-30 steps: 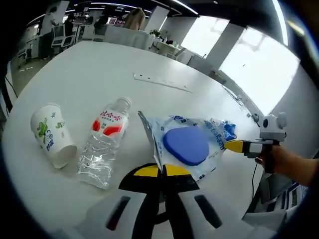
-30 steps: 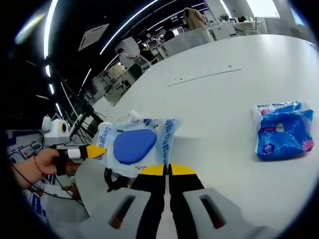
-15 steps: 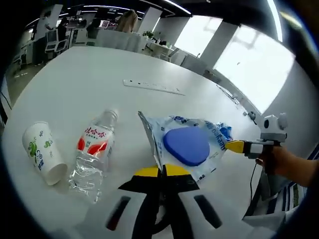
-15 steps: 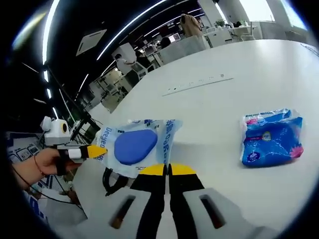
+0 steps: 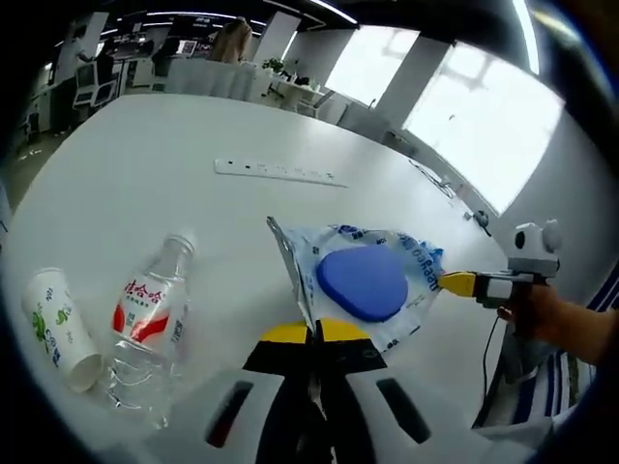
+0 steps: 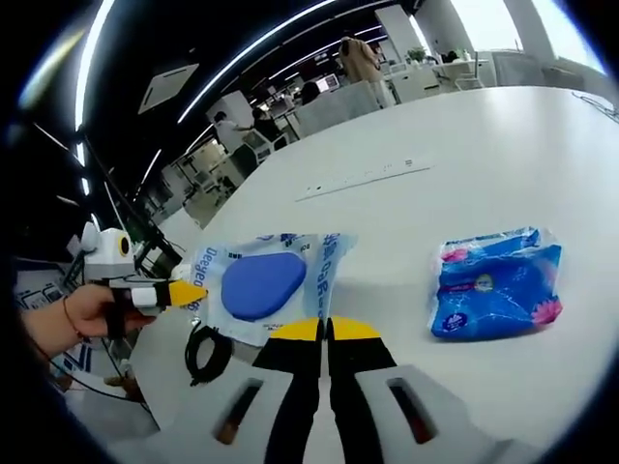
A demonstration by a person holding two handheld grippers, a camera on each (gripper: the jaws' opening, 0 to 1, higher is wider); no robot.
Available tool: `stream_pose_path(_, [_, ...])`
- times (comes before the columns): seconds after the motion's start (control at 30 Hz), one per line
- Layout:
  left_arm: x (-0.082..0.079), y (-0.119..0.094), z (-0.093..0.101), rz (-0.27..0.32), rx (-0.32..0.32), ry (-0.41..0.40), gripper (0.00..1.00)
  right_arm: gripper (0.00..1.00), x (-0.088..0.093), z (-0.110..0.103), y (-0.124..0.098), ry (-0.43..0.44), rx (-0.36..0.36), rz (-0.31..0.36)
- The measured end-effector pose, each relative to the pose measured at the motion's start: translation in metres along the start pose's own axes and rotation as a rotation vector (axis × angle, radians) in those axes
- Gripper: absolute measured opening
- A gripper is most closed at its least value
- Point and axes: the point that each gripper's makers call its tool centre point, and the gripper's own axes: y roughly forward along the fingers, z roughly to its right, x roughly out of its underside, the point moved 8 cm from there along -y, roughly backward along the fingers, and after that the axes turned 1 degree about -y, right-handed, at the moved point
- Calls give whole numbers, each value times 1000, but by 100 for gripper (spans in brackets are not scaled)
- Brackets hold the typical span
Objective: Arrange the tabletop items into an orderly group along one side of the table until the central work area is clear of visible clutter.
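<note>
1. Left gripper (image 5: 314, 332): fingers pressed together on the near edge of a clear plastic pouch (image 5: 363, 285) with a blue pad inside; the pouch is held up off the white worktop (image 5: 145, 193).
2. Right gripper (image 6: 326, 330): fingers likewise pinched on the opposite edge of the same pouch (image 6: 261, 285), so both grippers hold it between them.
3. Each view catches the other gripper at the pouch's far edge, yellow tips touching the plastic, a hand (image 5: 542, 314) wrapped round the handle; in the right gripper view that hand (image 6: 73, 314) is at the left.
4. Left gripper view: paper cup (image 5: 56, 329) lying on its side, crushed clear water bottle (image 5: 145, 324) with a red label just beside it, both on the worktop left of the pouch.
5. Left gripper view also: long white power strip (image 5: 276, 172) farther back on the worktop.
6. Right gripper view: blue tissue pack (image 6: 493, 285) lying flat on the worktop, well apart from the pouch, to its right; the power strip (image 6: 353, 179) lies behind it.
7. Right gripper view: coiled black cable (image 6: 205, 353) below the pouch; can't tell what it rests on.
8. Pouch print partly readable, mostly blurred; its lower edge is hidden behind the fingers in both views.
9. Cup's print too small to read; background office is dim with blurry people.
</note>
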Motion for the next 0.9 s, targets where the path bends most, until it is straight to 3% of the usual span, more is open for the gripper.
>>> stream_pose_path(0.9, [-1,51,5,-31,9,17,0,0,1,30,8,-31,136,-1])
